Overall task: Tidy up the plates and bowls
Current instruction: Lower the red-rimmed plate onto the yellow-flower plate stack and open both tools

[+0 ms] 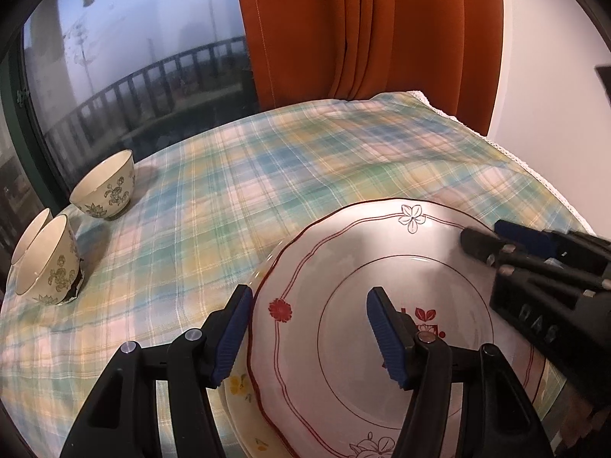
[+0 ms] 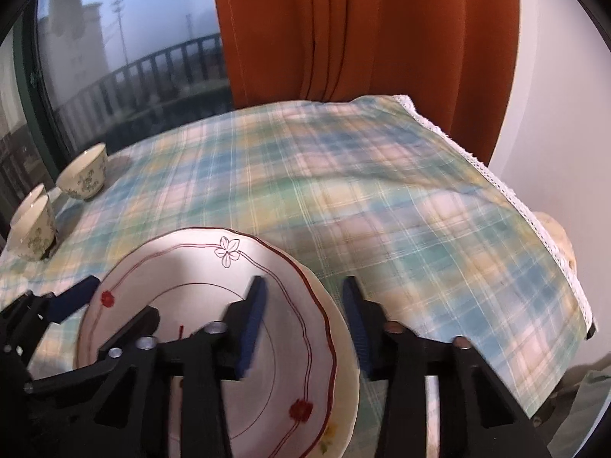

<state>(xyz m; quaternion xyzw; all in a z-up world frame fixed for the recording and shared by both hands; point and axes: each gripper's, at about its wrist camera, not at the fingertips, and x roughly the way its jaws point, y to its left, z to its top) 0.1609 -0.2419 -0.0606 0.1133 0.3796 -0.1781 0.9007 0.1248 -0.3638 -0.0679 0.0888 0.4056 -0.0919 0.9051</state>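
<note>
Jaws of both grippers (spread wide) straddle two stacked plates; three bowls.

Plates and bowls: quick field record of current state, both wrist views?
top plate: red-trimmed plate lying on a cream floral plate
left gripper: open, straddling the top plate's left rim
right gripper: open, straddling the plates' right rim
bowls: one upright bowl at far left; two nested bowls tilted, nearer
surface: plaid tablecloth
background: orange curtain, window
</note>
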